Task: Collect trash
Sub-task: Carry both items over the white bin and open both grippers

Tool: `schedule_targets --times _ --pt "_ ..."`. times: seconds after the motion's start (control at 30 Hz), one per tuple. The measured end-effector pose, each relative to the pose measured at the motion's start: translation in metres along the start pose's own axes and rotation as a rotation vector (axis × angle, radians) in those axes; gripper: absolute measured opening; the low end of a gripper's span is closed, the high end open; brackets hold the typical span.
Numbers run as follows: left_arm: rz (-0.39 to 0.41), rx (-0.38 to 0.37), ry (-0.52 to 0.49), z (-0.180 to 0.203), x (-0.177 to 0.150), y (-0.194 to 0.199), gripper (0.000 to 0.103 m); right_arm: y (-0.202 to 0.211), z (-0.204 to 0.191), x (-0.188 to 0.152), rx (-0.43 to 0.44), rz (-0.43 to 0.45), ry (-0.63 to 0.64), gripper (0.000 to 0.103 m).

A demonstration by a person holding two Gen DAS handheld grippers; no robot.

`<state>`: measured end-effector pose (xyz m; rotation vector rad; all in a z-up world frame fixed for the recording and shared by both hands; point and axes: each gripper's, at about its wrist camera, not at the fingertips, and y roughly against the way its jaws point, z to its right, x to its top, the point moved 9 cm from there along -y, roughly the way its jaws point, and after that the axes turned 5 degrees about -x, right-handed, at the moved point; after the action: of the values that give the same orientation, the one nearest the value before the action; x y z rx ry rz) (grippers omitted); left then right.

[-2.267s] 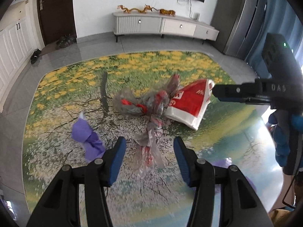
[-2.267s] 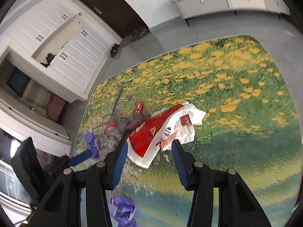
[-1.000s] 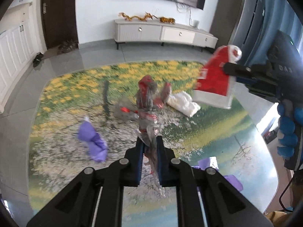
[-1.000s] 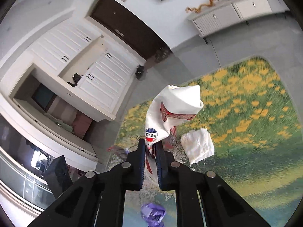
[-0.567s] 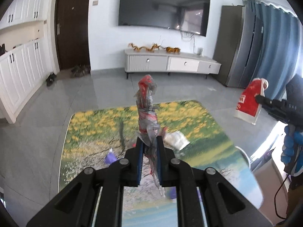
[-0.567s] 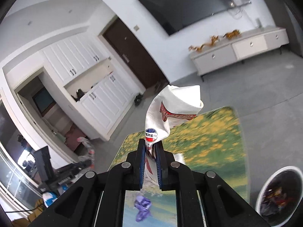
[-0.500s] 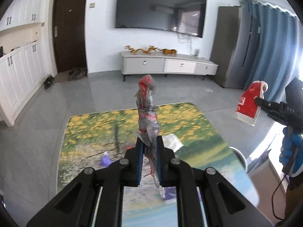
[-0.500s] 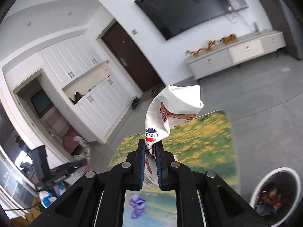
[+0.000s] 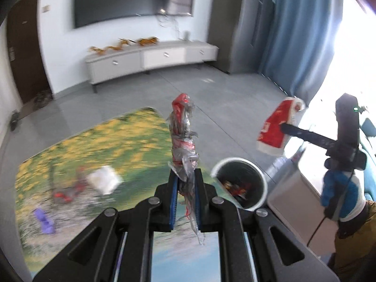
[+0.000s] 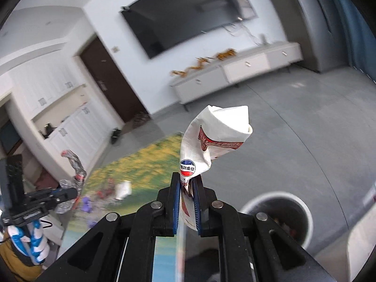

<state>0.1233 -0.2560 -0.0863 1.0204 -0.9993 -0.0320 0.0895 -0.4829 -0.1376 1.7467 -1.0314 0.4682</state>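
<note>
My left gripper is shut on a crumpled clear-and-red plastic wrapper and holds it up in the air. My right gripper is shut on a red-and-white paper bag, also raised; the bag shows in the left wrist view. A round white-rimmed trash bin with rubbish inside stands on the grey floor just right of the left gripper, and low right in the right wrist view. A white tissue, a purple scrap and a red scrap lie on the mat.
A flowered floor mat covers the floor at left. A white TV cabinet stands under a wall TV at the back. Blue curtains hang at right. A light grey box sits right of the bin.
Both grippers have swung right with their trash, away from the mat. The trash bin has come into view close by, just right of the left gripper.
</note>
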Motion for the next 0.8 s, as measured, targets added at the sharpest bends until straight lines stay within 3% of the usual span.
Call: schedule_targets --times 0.27,0.6,0.8 --pt "-0.172 -0.100 -0.064 0.085 -0.007 -0.102 0.012 -0.035 0.094 -0.042 -0.126 -0.116 -0.121 0.010" --pt "-0.266 -0.189 -0.010 0.127 -0.003 -0.187 0.013 -0.077 0.153 -0.082 -0.224 -0.236 -0.172 0.013" --pt "-0.294 -0.243 0.035 0.137 -0.004 -0.214 0.035 -0.093 0.171 -0.097 -0.262 -0.281 -0.186 0.015"
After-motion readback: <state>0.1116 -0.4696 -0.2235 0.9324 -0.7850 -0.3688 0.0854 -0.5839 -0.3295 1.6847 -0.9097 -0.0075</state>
